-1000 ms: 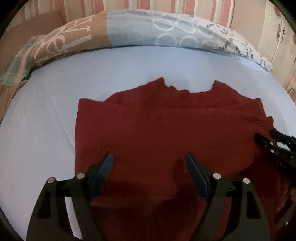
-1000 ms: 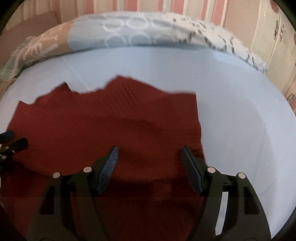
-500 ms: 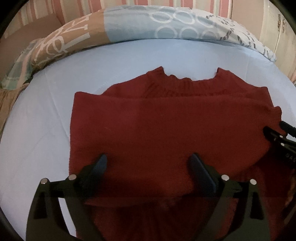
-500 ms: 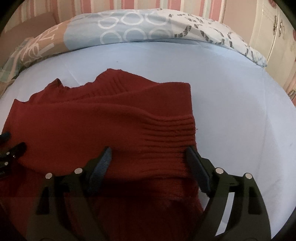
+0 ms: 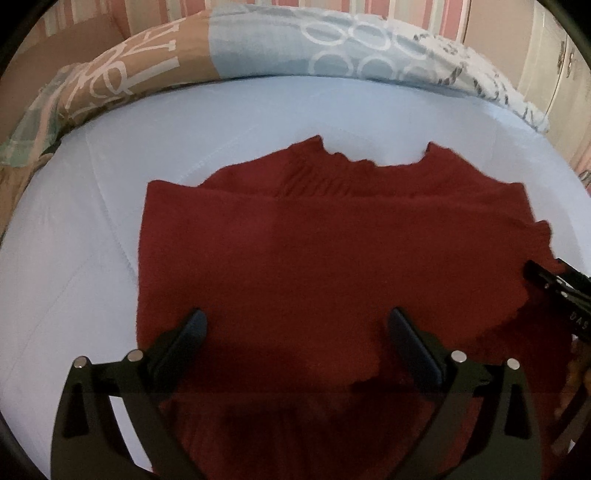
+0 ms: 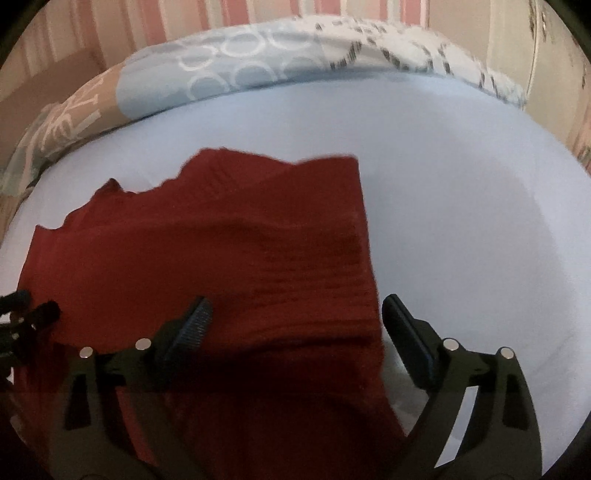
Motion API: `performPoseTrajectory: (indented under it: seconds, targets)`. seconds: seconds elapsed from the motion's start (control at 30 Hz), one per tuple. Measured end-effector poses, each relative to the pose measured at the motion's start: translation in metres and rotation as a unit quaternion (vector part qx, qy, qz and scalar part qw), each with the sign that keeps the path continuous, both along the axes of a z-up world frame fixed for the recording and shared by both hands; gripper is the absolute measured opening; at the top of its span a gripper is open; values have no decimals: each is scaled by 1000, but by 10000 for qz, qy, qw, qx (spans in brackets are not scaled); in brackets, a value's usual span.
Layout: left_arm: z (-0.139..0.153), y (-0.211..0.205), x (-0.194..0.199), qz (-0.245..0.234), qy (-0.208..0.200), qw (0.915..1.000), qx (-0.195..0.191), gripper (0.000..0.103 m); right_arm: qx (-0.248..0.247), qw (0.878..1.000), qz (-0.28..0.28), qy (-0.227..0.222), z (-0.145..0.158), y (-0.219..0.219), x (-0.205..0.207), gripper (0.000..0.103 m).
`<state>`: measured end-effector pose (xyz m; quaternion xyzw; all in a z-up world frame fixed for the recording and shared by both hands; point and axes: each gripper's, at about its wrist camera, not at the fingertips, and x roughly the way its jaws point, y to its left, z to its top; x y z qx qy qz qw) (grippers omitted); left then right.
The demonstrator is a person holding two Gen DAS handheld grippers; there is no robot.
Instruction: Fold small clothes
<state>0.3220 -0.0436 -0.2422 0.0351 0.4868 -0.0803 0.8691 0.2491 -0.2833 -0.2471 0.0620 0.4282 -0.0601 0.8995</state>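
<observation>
A dark red knitted sweater lies on the pale blue bed sheet, its lower part folded up over the body, neckline toward the far side. It also shows in the right wrist view, with its ribbed hem near the right edge. My left gripper is open and empty above the folded part's near left area. My right gripper is open and empty, its jaws astride the sweater's right edge. The right gripper's fingertips show at the left wrist view's right edge.
A patterned blue, tan and white quilt lies along the far side of the bed, also in the right wrist view. A pink striped wall stands behind it. A cream cabinet stands at the far right.
Both grippers have drawn back and shifted slightly over the sweater. The right gripper has moved right, so its right finger is now over the sheet. The sweater lies as before.
</observation>
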Motion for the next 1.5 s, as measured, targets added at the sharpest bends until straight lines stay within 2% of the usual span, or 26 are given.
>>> performPoseTrajectory:
  seconds: [0.07,0.13,0.2,0.43,0.57,0.7,0.83,0.93,1.1,1.33,1.5]
  targets:
    - [3,2,-7,-64,20,9999,-95,99,-85,9998,103,-145,11,4,-13,93]
    - [7,7,-20,-107,19,9998,-187,100,-126,9994,190,-276,19,8,-25,100]
    - [9,8,-33,-144,5,9996,-236,101,-175,9987,269,-398,26,14,-40,100]
    - [11,17,-86,-129,-8,9986,-506,101,-83,9993,258,-253,29,29,-73,100]
    - [17,27,-115,110,-250,9991,-335,101,142,9995,234,-175,34,36,-91,100]
    - [22,30,-143,-20,-99,9999,-122,101,183,9992,154,-306,47,47,-119,100]
    - [32,34,-173,37,-208,9998,-36,101,-134,9991,255,-308,57,60,-146,100]
    - [33,36,-191,17,-54,9999,-98,101,-192,9989,296,-310,62,67,-165,100]
    - [36,37,-223,-102,-130,9998,-136,101,-11,9991,309,-286,62,69,-189,100]
    - [34,64,-258,223,45,9982,-553,101,-408,9979,490,-138,48,77,-236,100]
    - [29,78,-286,214,21,9978,-634,101,-313,9978,574,-121,38,76,-269,100]
